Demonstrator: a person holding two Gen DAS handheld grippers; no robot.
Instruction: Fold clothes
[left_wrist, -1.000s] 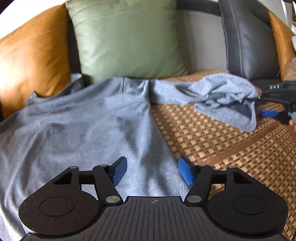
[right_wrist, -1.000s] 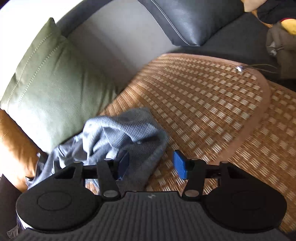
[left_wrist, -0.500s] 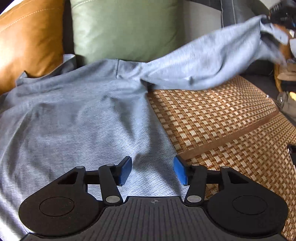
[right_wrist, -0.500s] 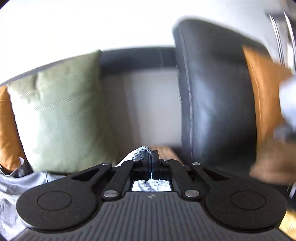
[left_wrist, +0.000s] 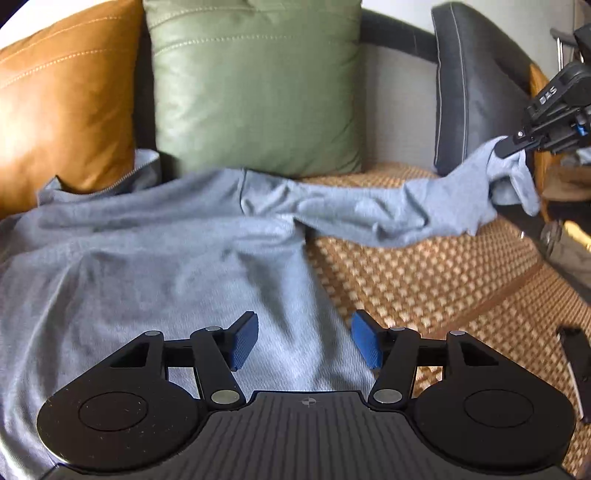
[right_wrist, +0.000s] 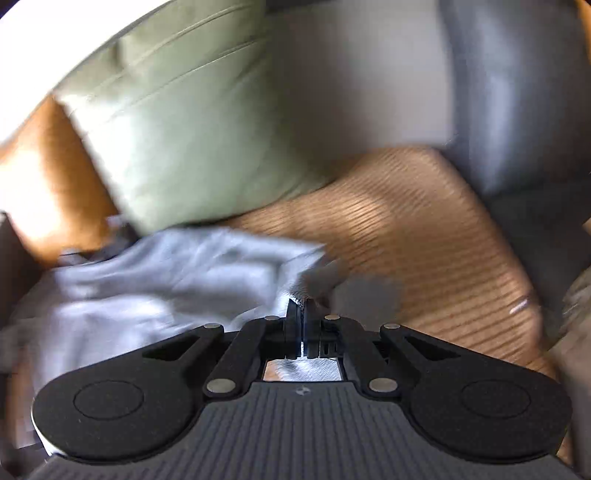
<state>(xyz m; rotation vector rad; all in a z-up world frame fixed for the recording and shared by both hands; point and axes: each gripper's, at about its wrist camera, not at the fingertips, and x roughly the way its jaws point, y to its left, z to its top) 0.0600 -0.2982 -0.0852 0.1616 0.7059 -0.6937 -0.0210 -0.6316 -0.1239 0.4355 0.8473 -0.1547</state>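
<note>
left gripper (left_wrist: 303, 341): fingers apart above grey shirt (left_wrist: 147, 266) | right gripper (right_wrist: 303, 321): fingers pinching its sleeve (left_wrist: 388, 206)

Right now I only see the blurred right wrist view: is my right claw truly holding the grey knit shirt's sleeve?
Observer: Yes, the right claw pinches the sleeve end, sleeve stretched sideways from the grey knit shirt.
Operator: And the left claw?
Observer: The left claw is open above the shirt's body, gripping nothing.
Operator: Obstacles?
Observer: A black object lies at the woven straw mat's right edge.
</note>
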